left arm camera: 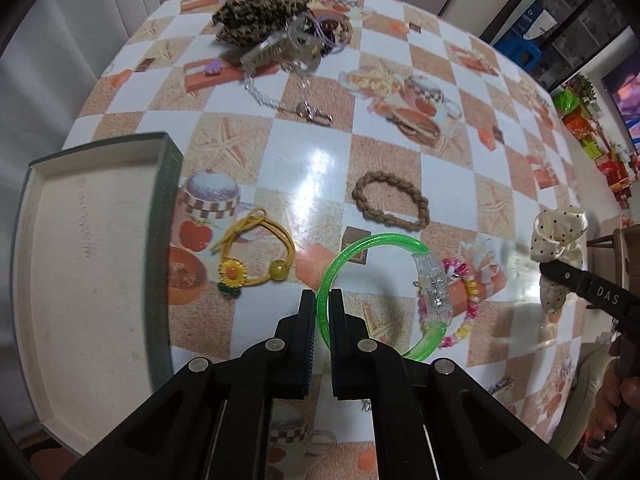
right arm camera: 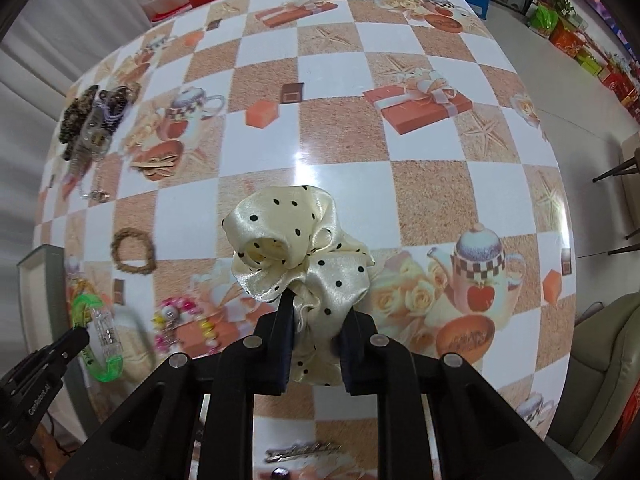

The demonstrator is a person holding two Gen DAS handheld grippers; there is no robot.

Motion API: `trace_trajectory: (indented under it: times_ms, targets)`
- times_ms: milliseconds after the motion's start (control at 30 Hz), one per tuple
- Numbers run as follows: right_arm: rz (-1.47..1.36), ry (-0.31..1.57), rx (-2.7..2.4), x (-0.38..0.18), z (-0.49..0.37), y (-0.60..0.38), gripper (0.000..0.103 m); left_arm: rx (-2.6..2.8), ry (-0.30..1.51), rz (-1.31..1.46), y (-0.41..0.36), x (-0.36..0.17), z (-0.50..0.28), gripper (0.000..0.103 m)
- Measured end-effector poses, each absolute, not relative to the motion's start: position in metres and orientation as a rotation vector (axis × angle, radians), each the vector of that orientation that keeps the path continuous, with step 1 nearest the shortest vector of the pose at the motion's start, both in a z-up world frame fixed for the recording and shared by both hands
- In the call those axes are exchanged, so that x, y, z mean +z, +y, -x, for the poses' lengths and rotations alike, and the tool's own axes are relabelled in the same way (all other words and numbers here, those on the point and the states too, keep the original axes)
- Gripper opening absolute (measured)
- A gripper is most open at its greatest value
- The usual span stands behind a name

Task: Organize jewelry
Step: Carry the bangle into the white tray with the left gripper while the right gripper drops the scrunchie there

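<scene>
Both grippers loaded.
Left gripper (left arm camera: 323,300) clamps translucent green plastic bangle (left arm camera: 344,252), long axis toward lower right; right gripper (right arm camera: 316,312) pinches cream polka-dot satin scrunchie (right arm camera: 296,248), pointing up-frame.

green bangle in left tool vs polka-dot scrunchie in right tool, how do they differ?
The translucent green plastic bangle is a rigid open ring; the cream satin scrunchie with black dots is soft, bunched fabric.

The left tool pinches only the bangle's thin rim, fingers nearly together; the right tool squeezes a thick wad of scrunchie, fingers wider apart.

The bangle has a clear ribbed segment; the scrunchie is one fabric throughout.

Shared: each is gripped by a tool.
</scene>
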State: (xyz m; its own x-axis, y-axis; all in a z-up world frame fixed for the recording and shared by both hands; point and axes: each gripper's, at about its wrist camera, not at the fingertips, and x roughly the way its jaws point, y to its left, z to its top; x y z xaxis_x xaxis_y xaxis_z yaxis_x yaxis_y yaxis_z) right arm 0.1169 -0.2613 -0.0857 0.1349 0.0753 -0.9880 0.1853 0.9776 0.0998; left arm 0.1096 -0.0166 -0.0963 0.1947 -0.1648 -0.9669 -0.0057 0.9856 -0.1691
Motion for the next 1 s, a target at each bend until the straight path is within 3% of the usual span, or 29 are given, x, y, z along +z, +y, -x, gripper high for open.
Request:
trace_trajectory:
  times_ms: [500,1000]
  targets:
    - [-0.173,1.409,0.169,-0.045,-0.095,-0.136,0.021,0.049,1.271,0.232,0.113,-0.051,-0.067,0.011]
    - [-0.064,1.412,0.469,-0.06,-0.128,0.05,0.02,0.264,1.315,0.254,0.221,-0.1,-0.055,0.011]
